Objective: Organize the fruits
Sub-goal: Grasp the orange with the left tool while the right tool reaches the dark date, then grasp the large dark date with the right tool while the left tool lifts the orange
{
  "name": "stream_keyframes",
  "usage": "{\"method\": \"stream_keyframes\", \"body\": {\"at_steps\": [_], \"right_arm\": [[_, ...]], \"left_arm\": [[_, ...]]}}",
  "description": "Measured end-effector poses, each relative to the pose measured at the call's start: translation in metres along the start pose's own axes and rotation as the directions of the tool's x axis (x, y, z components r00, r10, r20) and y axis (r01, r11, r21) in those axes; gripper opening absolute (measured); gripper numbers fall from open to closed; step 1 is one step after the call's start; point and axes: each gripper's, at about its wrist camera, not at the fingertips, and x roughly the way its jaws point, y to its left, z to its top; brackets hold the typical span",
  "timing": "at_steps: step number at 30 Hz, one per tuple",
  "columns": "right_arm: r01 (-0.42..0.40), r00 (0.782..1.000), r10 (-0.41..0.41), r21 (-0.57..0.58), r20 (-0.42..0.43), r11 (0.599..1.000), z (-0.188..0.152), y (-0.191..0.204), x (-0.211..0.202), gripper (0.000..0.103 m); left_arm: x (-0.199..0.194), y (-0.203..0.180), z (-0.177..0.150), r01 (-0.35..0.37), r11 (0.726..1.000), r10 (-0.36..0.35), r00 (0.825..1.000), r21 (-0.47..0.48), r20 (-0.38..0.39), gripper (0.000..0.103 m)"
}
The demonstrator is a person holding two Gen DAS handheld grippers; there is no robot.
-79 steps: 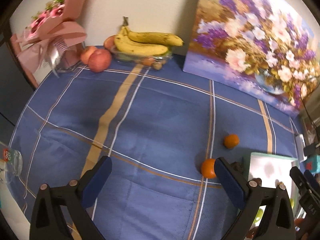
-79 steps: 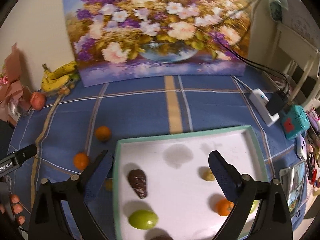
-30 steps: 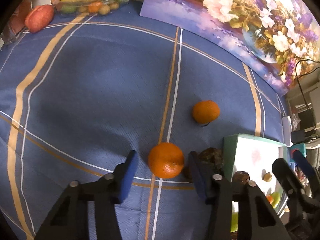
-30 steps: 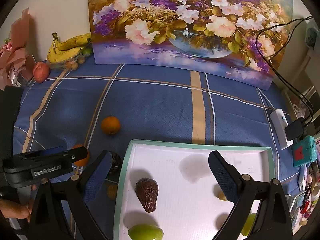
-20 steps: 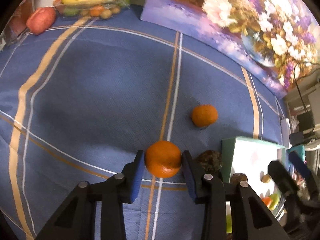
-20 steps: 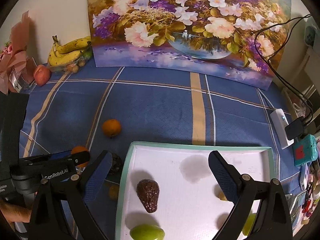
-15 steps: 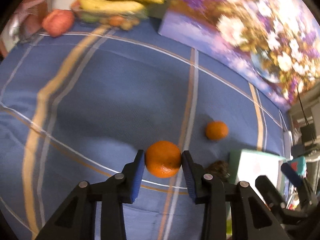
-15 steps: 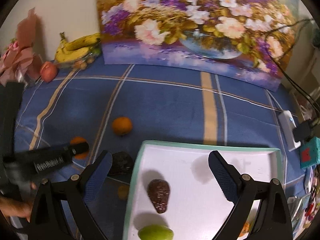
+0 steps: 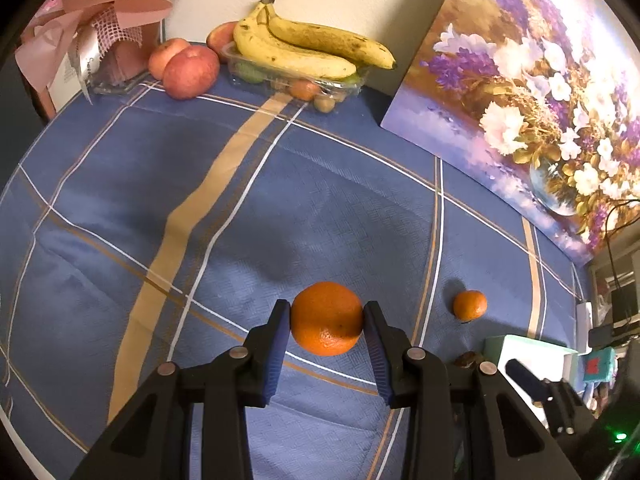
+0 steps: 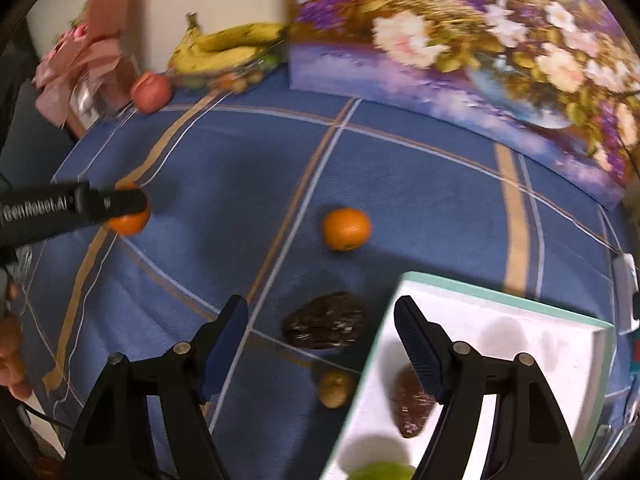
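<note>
My left gripper (image 9: 326, 322) is shut on an orange (image 9: 327, 318) and holds it above the blue checked tablecloth; from the right wrist view the same orange (image 10: 129, 220) shows behind that gripper's black finger. A second, smaller orange (image 9: 470, 305) (image 10: 346, 228) lies on the cloth. My right gripper (image 10: 320, 330) hovers over a dark brown bumpy fruit (image 10: 325, 326) lying between its fingers beside the white tray (image 10: 500, 300); its jaws are closing and the pads stand apart from the fruit. In the tray lie another dark fruit (image 10: 410, 408) and a green fruit (image 10: 380, 472).
A small yellow-brown fruit (image 10: 335, 388) lies by the tray's left edge. Bananas (image 9: 304, 50) on a clear box and apples (image 9: 188, 70) sit at the back by the wall, with a pink bouquet (image 9: 96, 16) and a flower painting (image 9: 540, 92). A white charger (image 10: 626, 276) lies at the right.
My left gripper closed on the orange and lifted it off the cloth. My right gripper moved left off the tray, came down over the dark fruit and narrowed its jaws.
</note>
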Motion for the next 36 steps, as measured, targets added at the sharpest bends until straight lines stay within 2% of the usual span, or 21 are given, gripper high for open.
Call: {"method": "stream_keyframes", "body": {"at_steps": [5,11,14,20,26,29,36], "right_arm": [[0.010,0.998,-0.012,-0.027,-0.054,1.000,-0.006,0.004,0.017,0.077],[0.029,0.999,-0.031,-0.053,-0.040,0.998,-0.006,0.007,0.020,0.077],[0.007,0.999,-0.010,-0.066,-0.038,0.998,-0.005,0.011,0.019,0.075],[0.038,0.997,-0.044,-0.089,-0.058,0.995,-0.008,0.014,0.029,0.074],[0.096,0.992,-0.106,-0.150,-0.064,0.984,-0.012,0.022,0.038,0.068],[0.137,0.987,-0.149,-0.173,-0.056,0.975,-0.013,0.022,0.039,0.057],[0.096,0.994,-0.102,-0.120,-0.044,0.988,-0.010,0.015,0.032,0.057]], "left_arm": [[0.001,0.001,-0.002,0.009,1.000,-0.009,1.000,-0.001,-0.013,0.040],[0.002,0.001,-0.002,0.015,1.000,-0.015,1.000,-0.002,-0.016,0.040],[0.002,0.001,-0.002,0.015,1.000,-0.015,1.000,0.002,-0.015,0.040],[0.005,0.001,-0.003,0.015,1.000,-0.015,1.000,0.001,-0.023,0.040],[0.006,0.001,-0.003,0.014,1.000,-0.014,1.000,0.001,-0.024,0.040],[0.005,0.001,-0.003,0.014,1.000,-0.014,1.000,0.001,-0.020,0.040],[0.000,-0.002,-0.002,0.020,1.000,-0.020,1.000,0.010,-0.003,0.040]]}}
